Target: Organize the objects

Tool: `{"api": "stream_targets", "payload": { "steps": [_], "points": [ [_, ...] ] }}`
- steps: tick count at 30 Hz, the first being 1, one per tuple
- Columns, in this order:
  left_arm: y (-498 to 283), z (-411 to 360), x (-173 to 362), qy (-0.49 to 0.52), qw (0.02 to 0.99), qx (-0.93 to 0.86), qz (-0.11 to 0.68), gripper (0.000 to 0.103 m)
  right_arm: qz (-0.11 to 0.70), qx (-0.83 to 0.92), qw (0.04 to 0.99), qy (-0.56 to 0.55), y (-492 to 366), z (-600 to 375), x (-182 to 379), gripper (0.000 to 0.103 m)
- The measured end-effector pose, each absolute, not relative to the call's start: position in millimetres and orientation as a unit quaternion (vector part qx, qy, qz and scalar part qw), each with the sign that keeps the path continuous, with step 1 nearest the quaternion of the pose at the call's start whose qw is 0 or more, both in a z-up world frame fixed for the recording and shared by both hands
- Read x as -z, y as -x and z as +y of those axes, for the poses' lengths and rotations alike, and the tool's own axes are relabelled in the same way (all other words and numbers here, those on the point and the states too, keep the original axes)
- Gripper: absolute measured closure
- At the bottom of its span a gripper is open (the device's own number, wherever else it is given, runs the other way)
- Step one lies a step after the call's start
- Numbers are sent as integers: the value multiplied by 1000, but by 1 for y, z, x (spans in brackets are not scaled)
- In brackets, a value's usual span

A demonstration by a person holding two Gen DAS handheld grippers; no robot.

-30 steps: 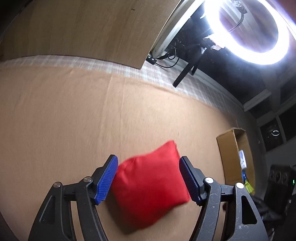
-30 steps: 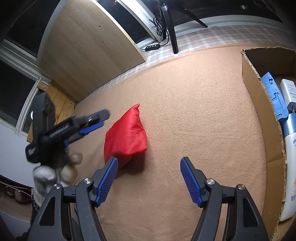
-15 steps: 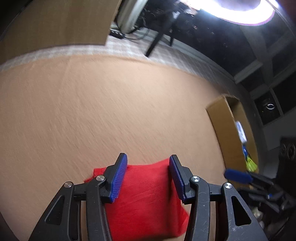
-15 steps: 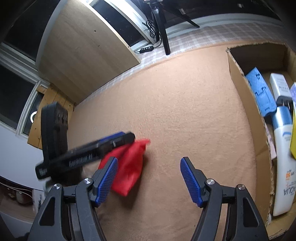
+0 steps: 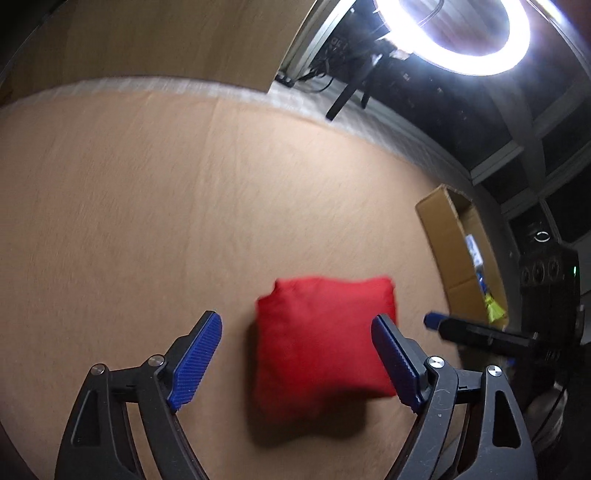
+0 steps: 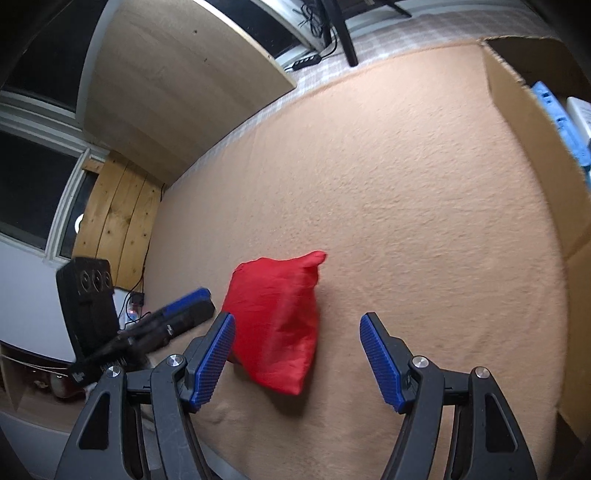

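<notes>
**Red bean bag released between the two grippers, short of the box.**
The left gripper (image 5: 295, 363), whose jaws have just been opening, stands wide around the soft red fabric bean bag (image 5: 325, 339) without pressing it; the bag rests on the tan carpeted worktop (image 5: 184, 203). The right gripper (image 6: 297, 356) hangs open and empty beside it, probably ready to take it toward the open cardboard box (image 6: 524, 122) of sorted items.

A lit ring light (image 5: 452, 35) glares above a tan carpet (image 5: 184, 221), with dark windows (image 5: 535, 155) behind it. A pale wooden board (image 6: 177, 85) leans beside a plank panel (image 6: 114, 218), and a black power strip (image 6: 304, 62) lies on the checked floor (image 6: 388, 35).
</notes>
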State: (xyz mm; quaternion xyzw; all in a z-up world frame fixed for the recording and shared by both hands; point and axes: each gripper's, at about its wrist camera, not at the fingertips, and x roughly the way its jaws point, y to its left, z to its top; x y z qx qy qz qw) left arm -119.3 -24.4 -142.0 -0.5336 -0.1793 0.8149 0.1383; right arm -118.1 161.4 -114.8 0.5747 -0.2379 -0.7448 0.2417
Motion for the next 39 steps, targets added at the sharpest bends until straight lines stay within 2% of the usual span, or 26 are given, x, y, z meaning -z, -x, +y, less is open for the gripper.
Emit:
{"api": "stream_targets", "payload": {
  "steps": [20, 28, 39],
  "points": [
    [106, 6, 159, 559, 190, -790, -164, 18, -181, 712, 278, -619, 123, 110, 126, 36],
    [102, 17, 155, 557, 189, -794, -153, 32, -169, 720, 277, -614, 122, 115, 119, 35],
    [99, 58, 121, 534, 210, -809, -128, 33, -161, 755, 270, -576, 115, 153, 84, 34]
  ]
}}
